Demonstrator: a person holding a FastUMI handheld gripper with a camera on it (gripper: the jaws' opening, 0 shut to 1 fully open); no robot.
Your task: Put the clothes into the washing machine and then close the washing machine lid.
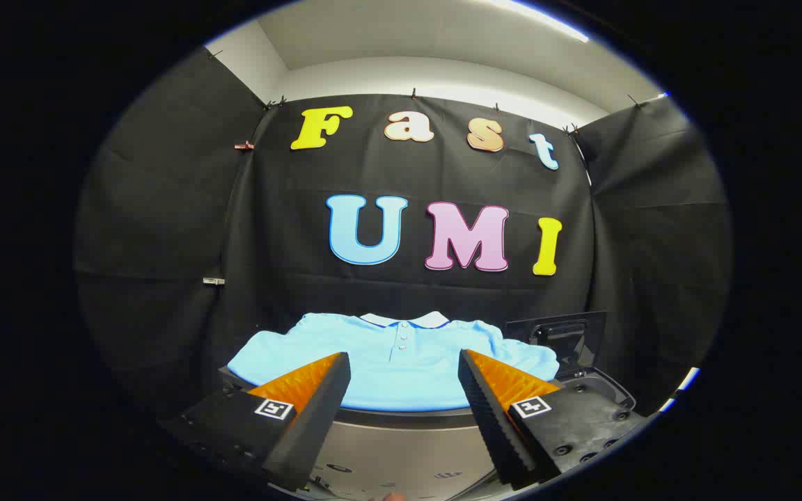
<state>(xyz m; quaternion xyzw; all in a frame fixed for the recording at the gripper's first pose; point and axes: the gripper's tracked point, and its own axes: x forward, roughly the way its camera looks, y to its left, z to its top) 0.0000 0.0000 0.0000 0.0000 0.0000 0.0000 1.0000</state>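
Observation:
A light blue polo shirt (pixel 401 362) with a white collar lies spread flat on top of a table or machine surface just beyond my fingers. My gripper (pixel 404 369) stands open, with nothing between its fingers, and the shirt's middle shows through the gap. To the right of the shirt a dark lid (pixel 568 335) stands upright, hinged over a dark opening of the washing machine (pixel 599 390), which is partly hidden behind my right finger.
The grey front face of the surface (pixel 401 452) drops away below the shirt. Black cloth walls close the booth at the back and on both sides, right behind the shirt and the lid.

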